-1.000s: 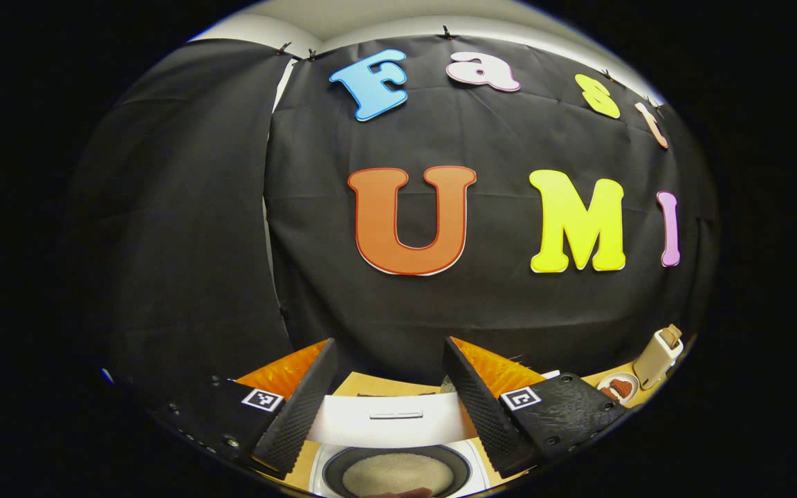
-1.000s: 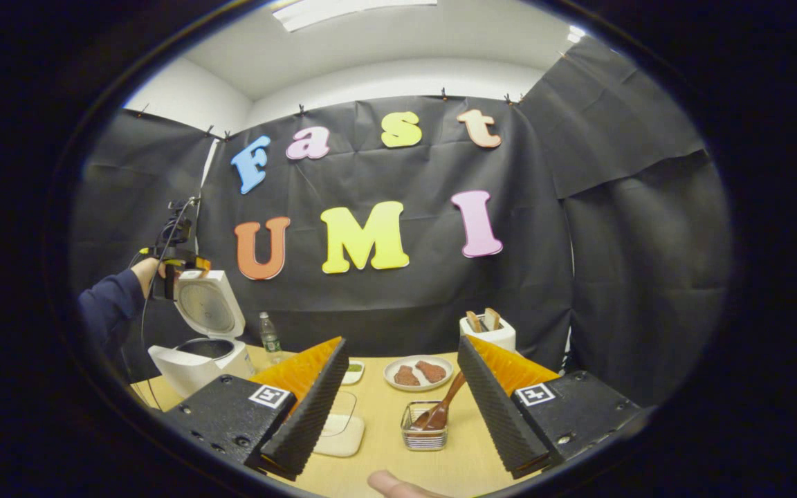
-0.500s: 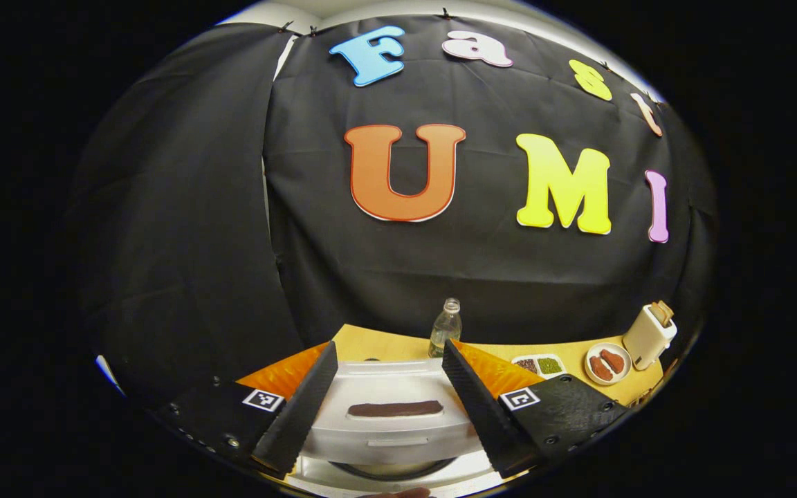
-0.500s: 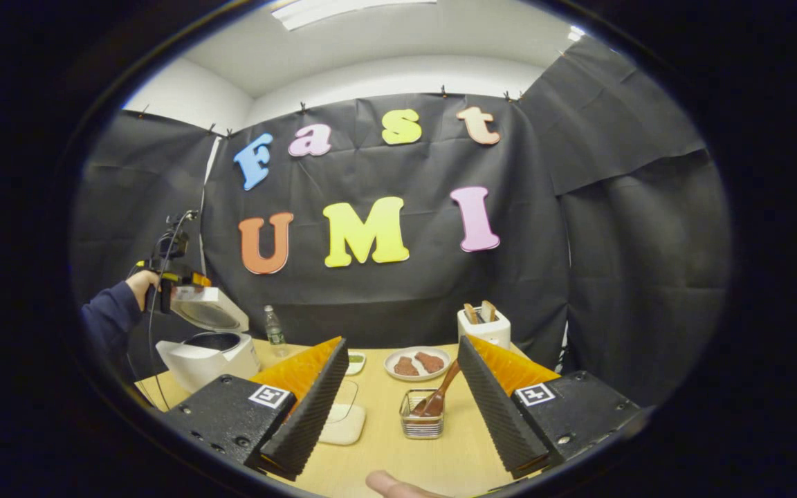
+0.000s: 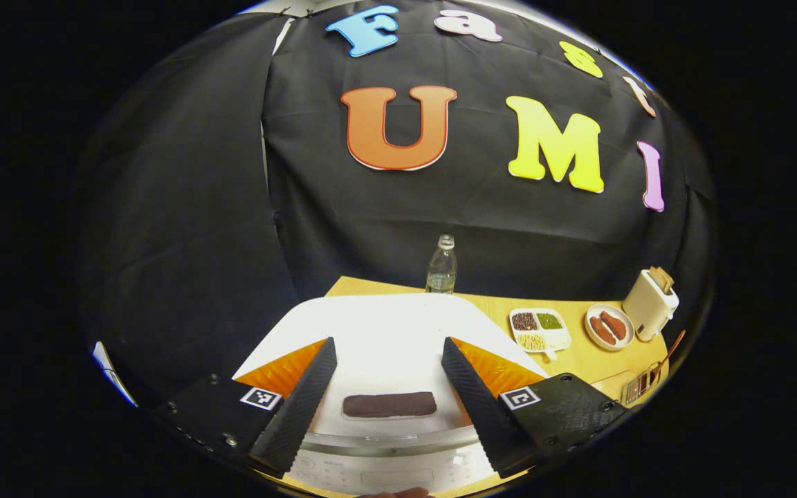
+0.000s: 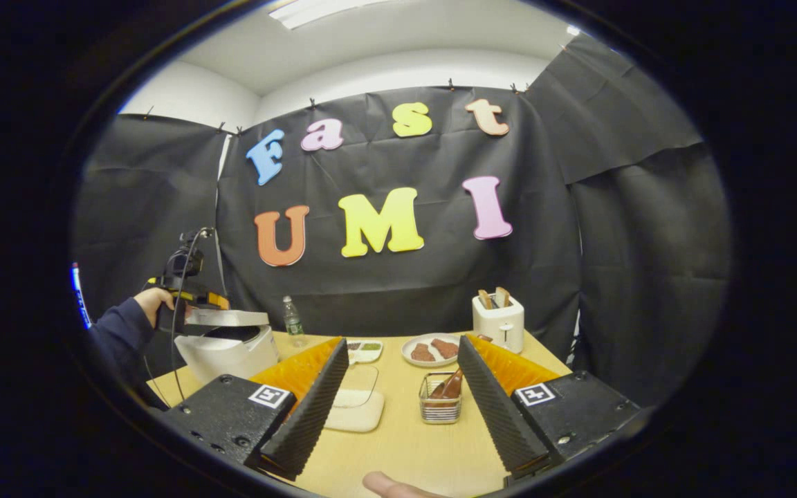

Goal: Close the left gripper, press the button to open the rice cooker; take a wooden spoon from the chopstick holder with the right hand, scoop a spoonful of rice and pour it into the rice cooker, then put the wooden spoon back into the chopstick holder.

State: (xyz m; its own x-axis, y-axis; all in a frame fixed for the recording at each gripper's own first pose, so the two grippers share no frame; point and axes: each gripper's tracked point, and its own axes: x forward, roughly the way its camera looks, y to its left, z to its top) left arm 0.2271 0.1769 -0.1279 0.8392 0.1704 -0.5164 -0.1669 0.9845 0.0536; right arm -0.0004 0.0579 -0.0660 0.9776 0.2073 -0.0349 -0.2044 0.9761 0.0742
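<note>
Two grippers are at work in the booth, and both have their fingers spread wide with nothing between them; the left gripper hovers just over the white lid of the rice cooker, its fingers standing either side of the dark handle strip on that lid without touching it; in the right gripper view that same gripper sits at the lid's near-left edge, held by a hand coming out of a dark blue sleeve, and the lid lies nearly flat on the cooker body with a dark gap showing under its front; whether the gripper presses on the lid I cannot tell; the right gripper is released too, held low over the wooden table, and beyond its fingers stands the wire chopstick holder with the wooden spoon leaning in it, bowl down and handle up to the right; a shallow clear container on a white base lies just left of the holder; farther back are a divided dish of beans, a plate with brown pieces, a white toaster with two slices in it, and a water bottle near the black wall; a fingertip shows at the bottom edge of the right gripper view.
</note>
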